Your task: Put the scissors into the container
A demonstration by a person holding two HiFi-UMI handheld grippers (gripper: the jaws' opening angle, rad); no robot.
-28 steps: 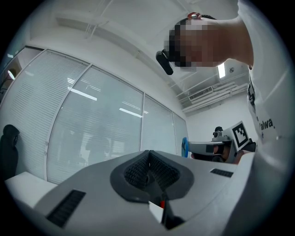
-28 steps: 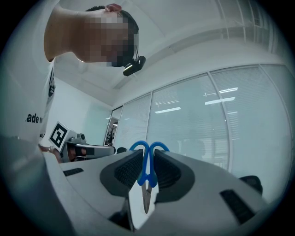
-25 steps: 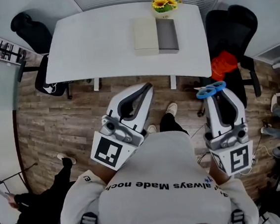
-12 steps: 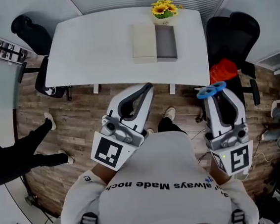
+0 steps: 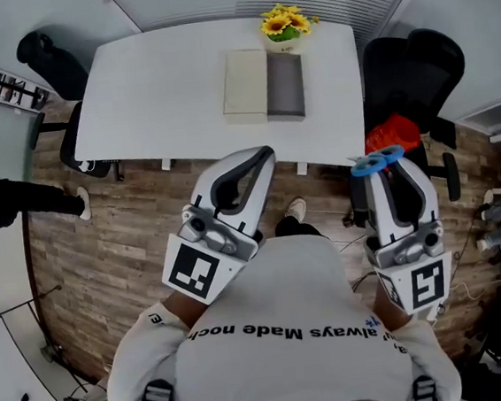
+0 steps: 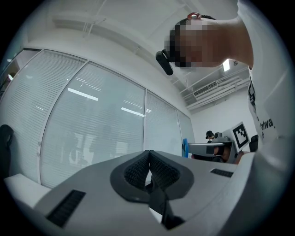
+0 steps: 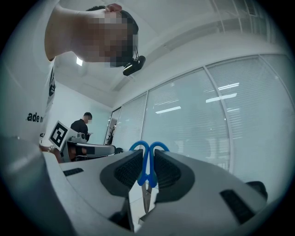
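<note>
Bright, even indoor light fills the head view, nearly washing out the white table and leaving only soft shadows beneath it. Both gripper views bend hard into dark round edges. Strip lights glare on the glass wall, and the scissors look slightly soft.

The scissors have bright blue handle loops and steel-grey blades, set against the dark grey ribbed pads of the right tool. Its shell is pale grey-white like that of the left tool — each carries a cube printed with black-and-white square markers. The table is white, the container mid grey with a cream panel, the flowers yellow over green leaves, the floor brown wood-grain plank, the chairs black with an orange-red bundle — and the person's shirt is white with black lettering.
</note>
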